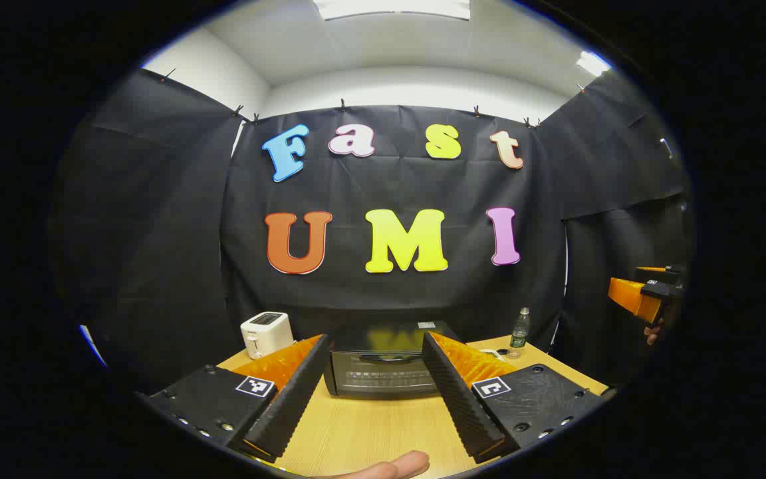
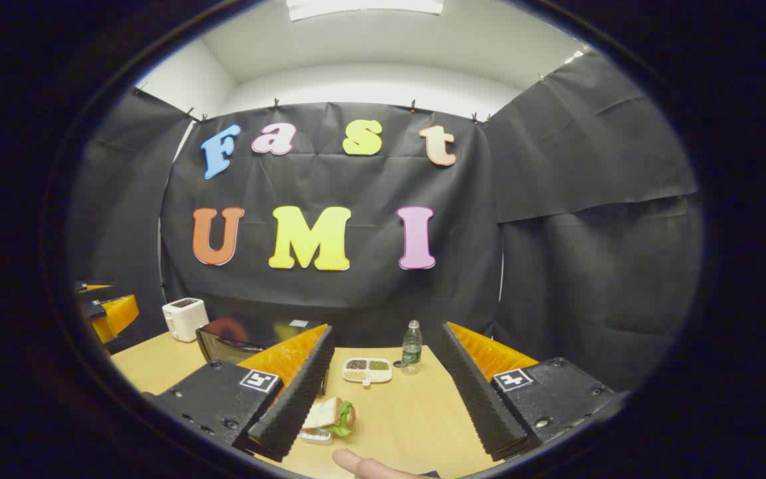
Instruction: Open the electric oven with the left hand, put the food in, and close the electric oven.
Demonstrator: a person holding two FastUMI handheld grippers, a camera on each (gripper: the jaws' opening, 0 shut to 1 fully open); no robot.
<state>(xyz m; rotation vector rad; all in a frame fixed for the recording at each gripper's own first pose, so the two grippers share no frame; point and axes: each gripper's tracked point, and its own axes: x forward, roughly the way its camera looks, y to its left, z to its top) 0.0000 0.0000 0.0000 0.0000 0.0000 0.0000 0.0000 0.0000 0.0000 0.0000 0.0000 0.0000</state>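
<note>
left gripper (image 1: 373, 389): fingers spread, empty, aimed at closed oven (image 1: 383, 366) mid-table | right gripper (image 2: 383, 392): spread, empty, above sandwich (image 2: 330, 416) on small plate | risk: left misses door handle; sandwich slides off plate if pinched off-centre.

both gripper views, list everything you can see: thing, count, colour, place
electric oven: 1, black, table centre, door closed
toaster: 1, white, left of the oven
bottle: 1, clear, green label, right of the oven
compartment dish: 1, white, beside the bottle
sandwich: 1, on a white plate, near edge
table: 1, light wood
left gripper: 1, fingers apart, facing the oven
right gripper: 1, fingers apart, above the table
</note>
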